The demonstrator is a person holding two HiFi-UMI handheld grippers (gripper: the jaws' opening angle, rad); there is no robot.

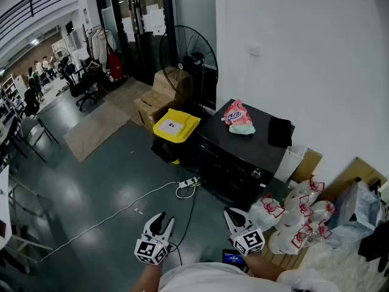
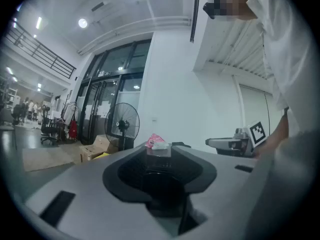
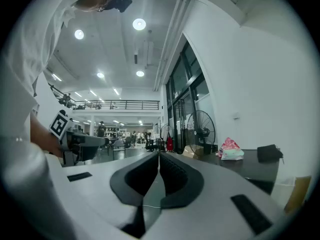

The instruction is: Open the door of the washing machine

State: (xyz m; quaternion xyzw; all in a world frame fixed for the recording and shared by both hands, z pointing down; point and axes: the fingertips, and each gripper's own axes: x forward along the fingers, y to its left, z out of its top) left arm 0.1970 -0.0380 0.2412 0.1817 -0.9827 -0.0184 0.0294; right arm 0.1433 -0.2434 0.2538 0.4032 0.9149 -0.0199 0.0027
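Counted two grippers: left gripper (image 1: 161,219), right gripper (image 1: 233,215). Ahead of both, one black washing machine (image 1: 258,148), topped with one pink packet (image 1: 238,118) and one black pouch (image 1: 279,131). Beyond the left gripper, one power strip (image 1: 188,182), one yellow bin (image 1: 175,126), two cardboard boxes (image 1: 153,105), one standing fan (image 1: 188,59). Right of the right gripper, at least four white bags (image 1: 266,212)

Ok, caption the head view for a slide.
Left gripper open, right gripper shut, both short of the black washing machine.
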